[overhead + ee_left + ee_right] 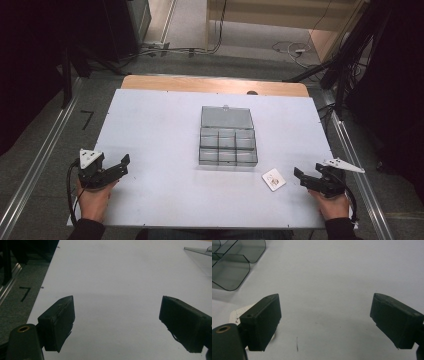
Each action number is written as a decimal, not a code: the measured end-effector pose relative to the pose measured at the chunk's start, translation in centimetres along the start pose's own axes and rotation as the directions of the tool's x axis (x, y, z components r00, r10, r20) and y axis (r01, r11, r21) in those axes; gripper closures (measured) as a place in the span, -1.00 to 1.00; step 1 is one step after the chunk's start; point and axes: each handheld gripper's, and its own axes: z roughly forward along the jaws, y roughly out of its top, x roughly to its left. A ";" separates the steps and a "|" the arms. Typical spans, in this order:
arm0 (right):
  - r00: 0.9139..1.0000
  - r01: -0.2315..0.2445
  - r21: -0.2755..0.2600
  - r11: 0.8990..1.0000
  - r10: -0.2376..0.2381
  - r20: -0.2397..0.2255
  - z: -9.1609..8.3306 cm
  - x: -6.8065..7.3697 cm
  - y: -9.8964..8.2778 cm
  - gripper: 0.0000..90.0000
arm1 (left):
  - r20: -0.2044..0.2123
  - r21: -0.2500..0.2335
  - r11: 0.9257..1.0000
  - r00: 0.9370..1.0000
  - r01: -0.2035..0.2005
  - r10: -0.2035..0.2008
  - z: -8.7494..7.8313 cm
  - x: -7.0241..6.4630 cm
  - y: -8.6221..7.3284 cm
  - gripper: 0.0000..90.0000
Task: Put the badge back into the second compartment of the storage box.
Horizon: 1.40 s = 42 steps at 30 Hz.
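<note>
A clear grey compartment box (228, 142) lies in the middle of the white table top (160, 130), its lid folded back flat behind it and its several compartments looking empty. A small white card (274, 179) lies to the right of the box's front corner. My left gripper (116, 167) rests at the table's front left, held by a hand, jaws wide apart with nothing between them (117, 322). My right gripper (306, 178) sits at the front right, just right of the card, jaws also wide apart over bare table (325, 322). The card's edge (237, 313) peeks out behind its left jaw.
The box's lid corner (200, 252) shows at the far right of the left gripper view, and rounded box corners (232, 272) at the upper left of the right gripper view. Metal rails (35, 165) run along both table sides. Cables lie on the floor beyond.
</note>
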 end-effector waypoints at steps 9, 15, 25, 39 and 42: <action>1.000 0.014 0.013 1.000 -0.014 -0.020 0.3 0.6 -0.2 -0.80 | 0.000 -0.001 1.000 1.000 0.001 -0.001 0.0 0.0 0.0 -0.70; 0.999 0.028 0.020 0.999 -0.027 -0.033 0.4 1.2 -0.3 -0.80 | 0.000 -0.002 1.000 1.000 0.001 -0.001 0.0 0.0 0.0 -0.70; 0.996 0.066 0.022 0.998 -0.064 -0.066 0.6 2.6 -0.6 -0.79 | 0.001 -0.003 1.000 1.000 0.001 -0.001 0.0 -0.1 0.0 -0.70; 0.989 0.106 0.026 0.994 -0.103 -0.103 1.0 3.9 -1.0 -0.77 | 0.003 -0.004 1.000 1.000 -0.002 0.002 0.0 -0.1 0.0 -0.69; 0.987 0.117 0.032 0.993 -0.112 -0.111 1.2 4.1 -1.1 -0.77 | 0.005 -0.005 1.000 1.000 -0.001 0.001 0.0 -0.1 0.0 -0.69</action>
